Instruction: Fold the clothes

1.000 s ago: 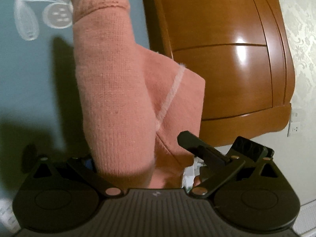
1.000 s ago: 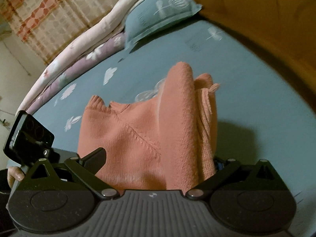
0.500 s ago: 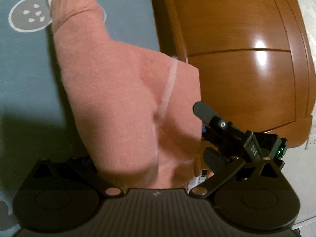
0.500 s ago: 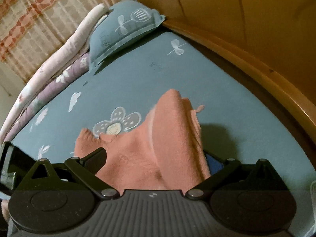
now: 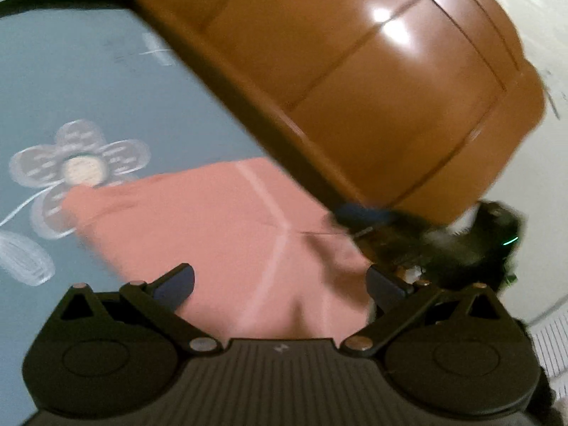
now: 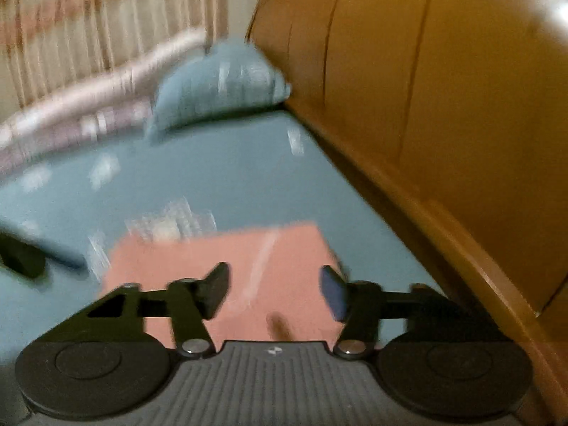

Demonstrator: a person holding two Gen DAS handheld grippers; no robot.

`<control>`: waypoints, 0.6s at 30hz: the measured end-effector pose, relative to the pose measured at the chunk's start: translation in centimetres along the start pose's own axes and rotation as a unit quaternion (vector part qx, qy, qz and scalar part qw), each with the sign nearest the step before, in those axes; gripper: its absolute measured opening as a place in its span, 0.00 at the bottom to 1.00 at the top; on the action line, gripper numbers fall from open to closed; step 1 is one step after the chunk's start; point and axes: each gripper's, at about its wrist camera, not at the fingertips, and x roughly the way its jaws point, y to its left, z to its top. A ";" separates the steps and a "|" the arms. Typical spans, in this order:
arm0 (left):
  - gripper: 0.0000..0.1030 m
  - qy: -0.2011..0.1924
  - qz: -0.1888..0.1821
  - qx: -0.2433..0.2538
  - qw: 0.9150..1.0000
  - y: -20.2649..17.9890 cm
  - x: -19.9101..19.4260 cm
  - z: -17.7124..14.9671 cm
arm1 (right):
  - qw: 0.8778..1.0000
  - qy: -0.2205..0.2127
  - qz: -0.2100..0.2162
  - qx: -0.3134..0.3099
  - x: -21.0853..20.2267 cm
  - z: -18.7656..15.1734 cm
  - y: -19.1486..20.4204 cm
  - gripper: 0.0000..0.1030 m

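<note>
One flat salmon-pink knit sweater (image 5: 227, 234)

My grippers' matt black plastic fingers (image 5: 174, 282) frame a soft pink knit sweater (image 5: 220, 234). It lies on the matt blue cloth bedsheet (image 5: 106, 88). The wooden headboard (image 5: 372, 88) is glossy and smooth.

Both fisheye views are dim, warm-toned and motion-blurred, with black vignetted corners. A white glare spot sits upper right on the glossy brown wooden headboard (image 5: 355, 81). The striped curtain (image 6: 88, 28) at upper left smears into streaks.
</note>
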 end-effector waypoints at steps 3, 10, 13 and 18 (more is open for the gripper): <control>0.99 -0.004 0.010 0.046 0.999 -2.4 4.2 0.1 | 1.000 0.002 -0.021 -0.013 2.3 -1.9 -0.8 0.36; 0.98 0.044 0.082 0.138 0.986 -3.7 7.2 -1.6 | 0.999 0.001 -0.004 0.039 0.8 -1.1 -1.9 0.36; 0.98 0.041 0.079 0.152 0.984 -4.4 5.0 -1.7 | 0.997 -0.033 0.006 0.064 -3.4 -1.4 -1.4 0.46; 0.99 0.062 0.077 0.175 0.980 -3.9 2.3 -3.5 | 0.996 0.001 -0.058 0.068 -3.9 -5.0 -2.7 0.50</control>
